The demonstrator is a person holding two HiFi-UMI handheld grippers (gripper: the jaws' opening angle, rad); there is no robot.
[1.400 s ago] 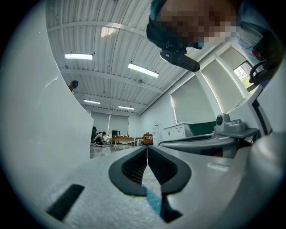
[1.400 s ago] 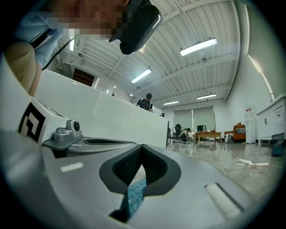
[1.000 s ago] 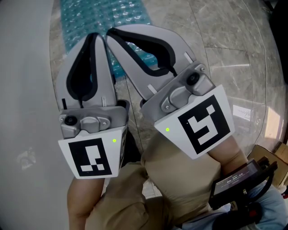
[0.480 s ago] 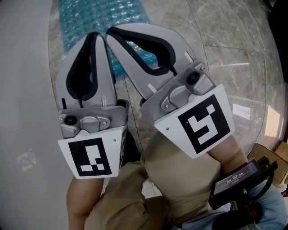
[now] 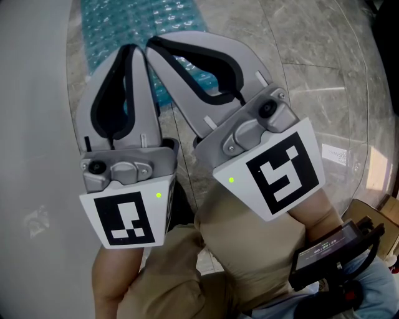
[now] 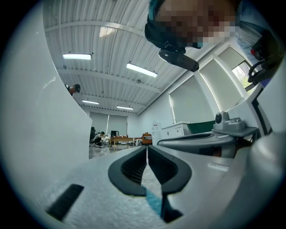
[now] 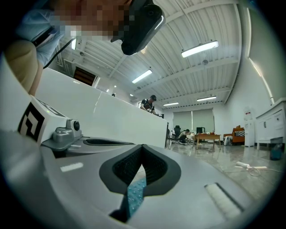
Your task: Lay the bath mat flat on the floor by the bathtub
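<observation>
At upper left, mat (image 5: pixel 156 19) lies seemingly flat by tub (image 5: pixel 31 93); left gripper (image 5: pixel 133 50) and right gripper (image 5: pixel 151 43), closed and empty, should smooth edges.

The glossy grey marble-tiled floor (image 5: pixel 299 56) carries a teal bubble-textured bath mat (image 5: pixel 143 25), spread flat just beside the white bathtub wall (image 5: pixel 31 124). Well apart, to the right, lies a small white printed slip (image 5: pixel 336 156).

A big open lab-like hall, shown by a ribbed ceiling (image 7: pixel 214 27) with strip lights (image 7: pixel 199 48), a polished stone floor (image 7: pixel 232 157), white partition walls (image 7: pixel 125 123) and people (image 7: pixel 183 133) working far off.
</observation>
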